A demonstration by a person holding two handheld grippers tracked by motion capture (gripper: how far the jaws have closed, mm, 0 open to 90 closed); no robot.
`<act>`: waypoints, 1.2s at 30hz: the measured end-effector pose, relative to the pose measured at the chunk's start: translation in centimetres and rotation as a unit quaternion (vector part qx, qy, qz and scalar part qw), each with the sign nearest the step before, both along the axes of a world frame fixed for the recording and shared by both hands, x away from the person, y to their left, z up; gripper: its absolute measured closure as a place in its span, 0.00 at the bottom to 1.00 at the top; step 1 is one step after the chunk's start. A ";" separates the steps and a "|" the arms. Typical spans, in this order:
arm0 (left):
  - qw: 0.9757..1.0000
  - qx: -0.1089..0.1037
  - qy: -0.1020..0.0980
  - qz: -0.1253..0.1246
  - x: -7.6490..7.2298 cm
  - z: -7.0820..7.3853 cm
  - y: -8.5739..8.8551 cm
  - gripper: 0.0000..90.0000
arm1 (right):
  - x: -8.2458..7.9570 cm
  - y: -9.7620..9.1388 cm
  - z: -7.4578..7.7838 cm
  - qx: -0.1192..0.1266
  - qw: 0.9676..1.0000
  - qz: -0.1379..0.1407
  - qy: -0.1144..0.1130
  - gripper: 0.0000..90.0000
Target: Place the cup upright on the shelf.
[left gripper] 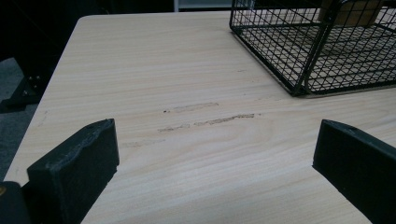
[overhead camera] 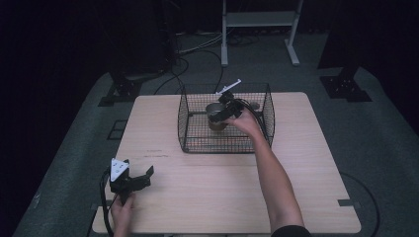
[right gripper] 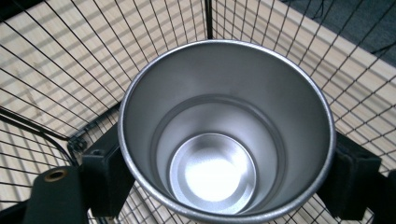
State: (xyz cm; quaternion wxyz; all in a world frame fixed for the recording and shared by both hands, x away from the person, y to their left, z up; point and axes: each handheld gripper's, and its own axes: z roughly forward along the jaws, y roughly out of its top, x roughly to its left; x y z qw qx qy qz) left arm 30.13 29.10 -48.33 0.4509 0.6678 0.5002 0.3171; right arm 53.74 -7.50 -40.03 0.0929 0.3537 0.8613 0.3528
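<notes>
A shiny steel cup point(overhead camera: 215, 117) stands upright inside the black wire basket point(overhead camera: 187, 129) at the back middle of the table. My right gripper point(overhead camera: 225, 112) reaches into the basket from above and is shut on the cup. In the right gripper view the cup point(right gripper: 224, 140) is empty and its rim sits between the two black jaws of my right gripper point(right gripper: 224, 175). I cannot tell whether the cup rests on the basket floor. My left gripper point(overhead camera: 138, 168) lies open at the table's front left, and its view shows bare wood between the jaws of the left gripper point(left gripper: 215, 140).
The wooden table point(overhead camera: 306, 163) has faint scuff marks point(left gripper: 205, 122) in front of the left gripper. The basket's near corner point(left gripper: 299, 88) stands to its right, with a tan object point(left gripper: 355, 11) inside. A white frame point(overhead camera: 259, 19), cables and black stands sit on the floor behind.
</notes>
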 end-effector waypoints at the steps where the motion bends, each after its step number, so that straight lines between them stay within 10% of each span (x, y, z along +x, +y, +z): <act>1: 1.000 0.000 0.000 0.000 0.0 0.0 0.0 0.00 | 0.1 -0.1 -0.2 -0.005 1.000 0.001 -0.001 0.20; 36: 1.000 -0.004 -0.001 -0.001 0.0 0.0 0.2 0.00 | 0.9 0.0 -1.9 -0.047 0.999 0.007 0.023 0.17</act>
